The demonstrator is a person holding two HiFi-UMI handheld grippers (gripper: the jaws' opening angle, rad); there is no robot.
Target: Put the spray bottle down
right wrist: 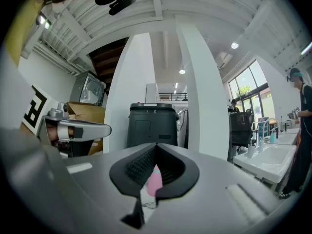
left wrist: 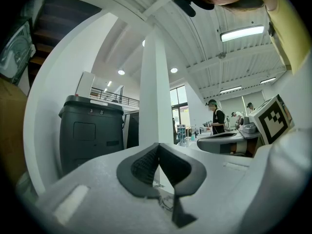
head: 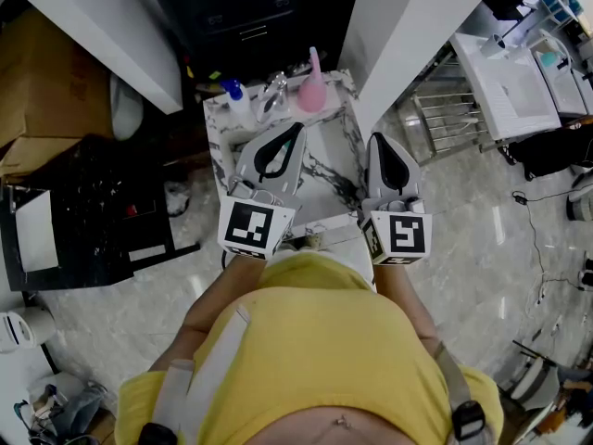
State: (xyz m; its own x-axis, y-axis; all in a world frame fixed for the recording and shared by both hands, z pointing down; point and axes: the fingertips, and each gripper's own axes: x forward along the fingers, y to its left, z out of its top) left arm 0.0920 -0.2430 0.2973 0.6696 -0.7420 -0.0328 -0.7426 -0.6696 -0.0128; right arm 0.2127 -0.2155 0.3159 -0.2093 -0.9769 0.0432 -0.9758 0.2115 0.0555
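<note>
Spray bottle (right wrist: 155, 182) half hidden behind right tongs (right wrist: 156, 146).

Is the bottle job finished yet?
Looks nearly finished. Done: the pink bottle and blue-capped bottle stand on the marble table, touched by neither gripper. Which one sprays, I cannot tell. In hand: nothing; the left gripper and right gripper are shut and empty. Left: probably nothing but backing away.

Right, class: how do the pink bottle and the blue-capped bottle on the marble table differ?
The pink bottle is pink all over, the blue-capped bottle white under its cap. The pink bottle tapers to a long thin tip; the blue-capped bottle ends in a stubby cap. Both stand upright at the table's far edge.
</note>
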